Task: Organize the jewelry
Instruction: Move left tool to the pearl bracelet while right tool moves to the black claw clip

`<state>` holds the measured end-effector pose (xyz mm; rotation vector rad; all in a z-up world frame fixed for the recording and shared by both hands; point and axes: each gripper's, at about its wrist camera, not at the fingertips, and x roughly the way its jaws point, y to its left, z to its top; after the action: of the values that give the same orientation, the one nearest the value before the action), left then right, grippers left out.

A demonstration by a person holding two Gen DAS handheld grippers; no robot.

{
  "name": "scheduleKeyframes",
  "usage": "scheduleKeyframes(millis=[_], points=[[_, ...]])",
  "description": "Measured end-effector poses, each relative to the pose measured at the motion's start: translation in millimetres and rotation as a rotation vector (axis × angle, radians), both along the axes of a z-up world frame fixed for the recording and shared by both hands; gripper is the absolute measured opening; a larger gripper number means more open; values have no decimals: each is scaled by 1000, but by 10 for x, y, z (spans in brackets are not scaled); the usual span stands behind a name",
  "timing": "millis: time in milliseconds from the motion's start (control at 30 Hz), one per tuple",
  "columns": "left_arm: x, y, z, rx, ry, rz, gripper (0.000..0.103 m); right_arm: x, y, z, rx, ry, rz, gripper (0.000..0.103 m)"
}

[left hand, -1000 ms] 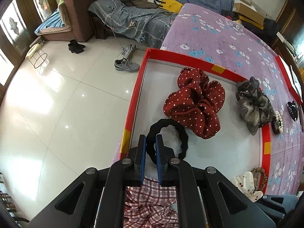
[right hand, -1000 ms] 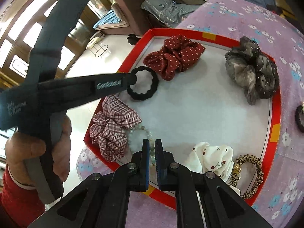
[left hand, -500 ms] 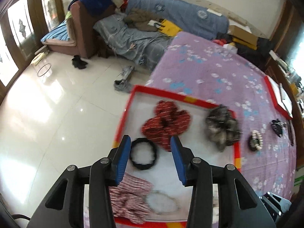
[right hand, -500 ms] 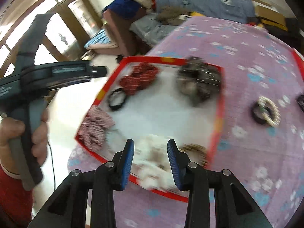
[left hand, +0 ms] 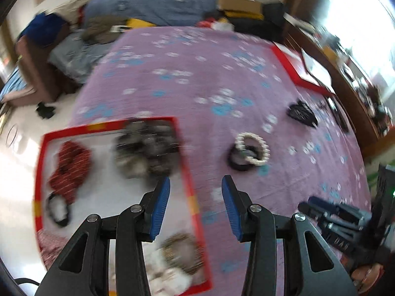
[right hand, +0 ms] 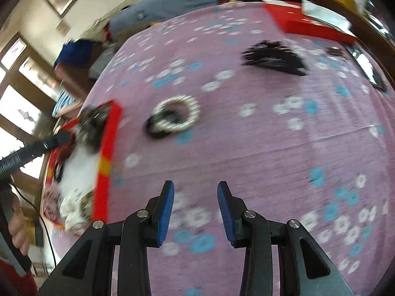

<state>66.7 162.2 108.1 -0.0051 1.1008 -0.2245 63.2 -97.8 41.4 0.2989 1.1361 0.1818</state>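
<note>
A red-rimmed white tray point(left hand: 74, 131) lies at the left on a purple flowered cloth point(left hand: 197, 74). Blurred in it are a red dotted scrunchie point(left hand: 69, 165), a grey scrunchie point(left hand: 145, 148), a black hair tie point(left hand: 58, 209) and a leopard-print tie point(left hand: 182, 251). A pearl bracelet point(left hand: 251, 148) rests on a black tie out on the cloth, right of the tray. My left gripper point(left hand: 195, 181) hangs open and empty over the tray's right rim. My right gripper point(right hand: 195, 185) is open and empty above bare cloth, with the pearl bracelet point(right hand: 176, 117) ahead and the tray point(right hand: 108, 148) to its left.
A black frilly piece point(right hand: 274, 58) lies farther back on the cloth, and a red box point(right hand: 308, 22) stands at the far right corner. The left tool's handle point(right hand: 32, 148) and a hand point(right hand: 14, 224) show at the left edge. Sofas and white floor lie beyond.
Both grippers opened, leaving the black hair tie and a bead bracelet in the tray, then swung right, off the tray towards the pearl bracelet.
</note>
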Motion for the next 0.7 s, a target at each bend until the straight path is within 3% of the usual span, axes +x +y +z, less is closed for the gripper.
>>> scheduleKeyframes(millis=[100, 233, 300, 333, 533, 700], points=[[249, -387, -222, 18, 41, -64, 42, 142, -272, -11, -34, -17, -26, 39], [543, -622, -460, 32, 85, -70, 42, 385, -601, 28, -103, -53, -35, 42], [692, -712, -560, 44, 95, -61, 42, 526, -776, 67, -141, -83, -29, 64], [750, -750, -595, 44, 102, -61, 42, 600, -869, 73, -159, -93, -24, 67], [977, -916, -818, 84, 146, -61, 42, 1067, -1170, 25, -260, -117, 68, 72], [1028, -1053, -908, 147, 146, -91, 42, 1369, -1161, -151, -277, -109, 135, 72]])
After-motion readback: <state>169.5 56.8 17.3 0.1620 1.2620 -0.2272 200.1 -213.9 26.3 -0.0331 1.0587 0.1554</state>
